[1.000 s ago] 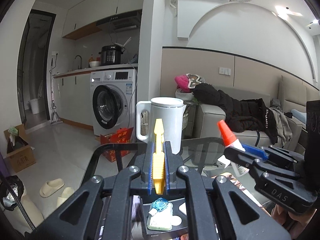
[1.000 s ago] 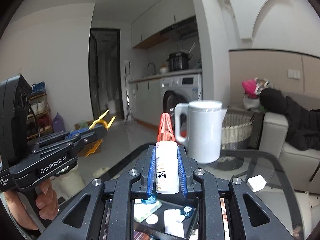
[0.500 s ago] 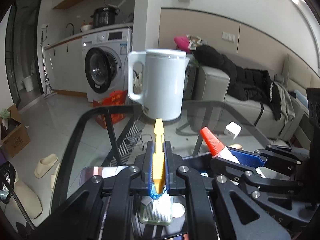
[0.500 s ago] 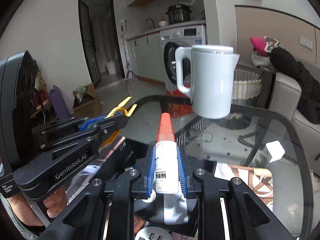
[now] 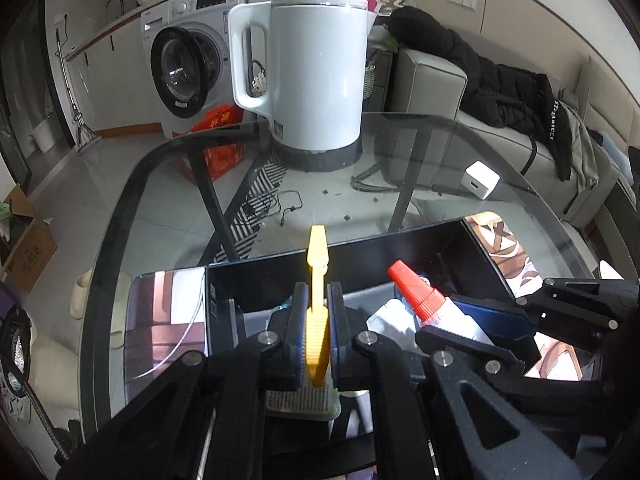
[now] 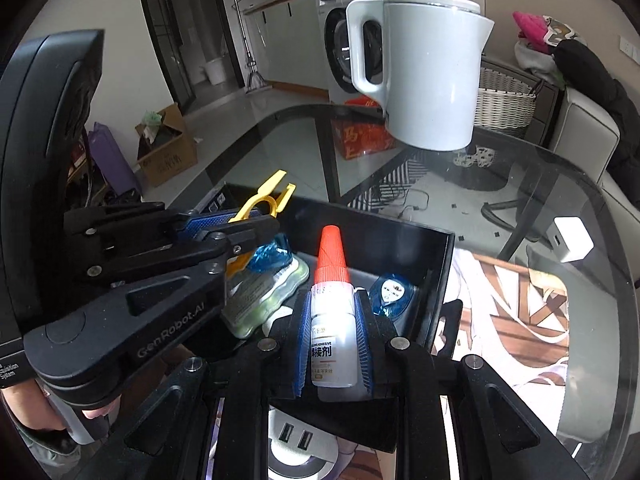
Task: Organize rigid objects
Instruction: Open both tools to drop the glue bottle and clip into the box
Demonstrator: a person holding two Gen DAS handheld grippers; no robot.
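Both grippers have tilted down since the earlier frames; the black tray (image 6: 438,264) on the glass table (image 5: 400,148) now fills the lower view, white kettle (image 5: 316,68) behind it.

Writing: "GenRobot.AI" on the left gripper (image 5: 316,334) body as seen from the right wrist; "ADHESIVE" plus Chinese characters on the glue bottle (image 6: 332,320); "STARRICCI" on the black jacket (image 5: 516,92) on the sofa.

Left gripper: fingers nearly closed, pinching the yellow clip (image 5: 317,308) edge-on, long axis along the fingers, tip pointing forward toward the kettle, above the tray.

Right gripper (image 6: 332,344): fingers clamped on the bottle's white body, red cap forward and up, long axis along the fingers, over the tray's inside.

Tray holds a blue-and-green packet (image 6: 266,292) and a small blue case (image 6: 390,294). White charger (image 5: 482,174) lies on the glass, apart.
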